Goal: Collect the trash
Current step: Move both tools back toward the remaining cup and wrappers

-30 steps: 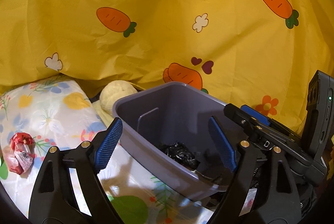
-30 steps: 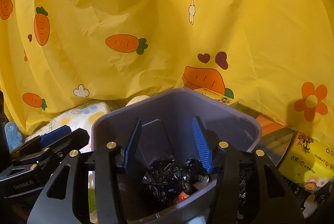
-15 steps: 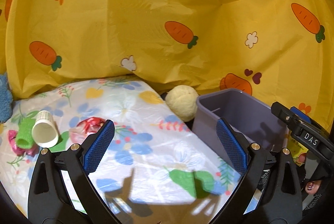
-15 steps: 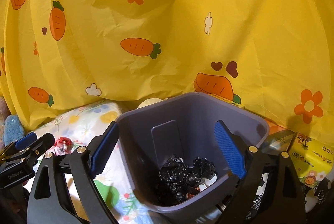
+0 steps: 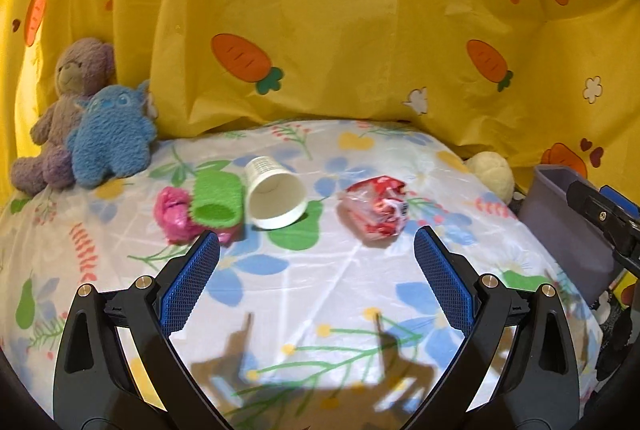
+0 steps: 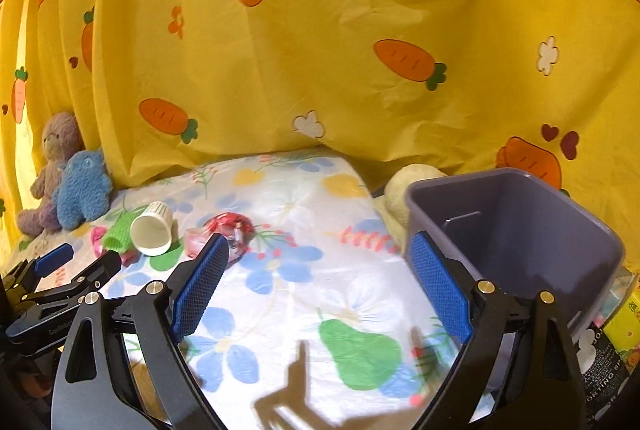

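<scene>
Trash lies on the flowered bedsheet (image 5: 320, 282): a tipped white paper cup (image 5: 274, 195), a red crumpled wrapper (image 5: 376, 209), a green fuzzy piece (image 5: 218, 199) and a pink crumpled piece (image 5: 174, 213). My left gripper (image 5: 316, 242) hovers open just short of them, nothing between its fingers. The purple bin (image 6: 540, 230) stands off the bed's right side. My right gripper (image 6: 318, 244) is open and empty beside the bin, over the sheet. Farther left in the right wrist view are the cup (image 6: 152, 230), the wrapper (image 6: 228, 226) and the left gripper (image 6: 82, 262).
A brown plush bear (image 5: 72, 77) and a blue plush (image 5: 110, 137) sit at the bed's far left corner. A cream ball (image 5: 492, 175) lies between bed and bin. Yellow carrot-print fabric (image 5: 360, 49) hangs behind. Boxes (image 6: 624, 322) stand right of the bin.
Both grippers swung left, away from above the bin and over the bed. The right jaws widened, leaving black trash in the bin. The cup and wrapper came into view.
</scene>
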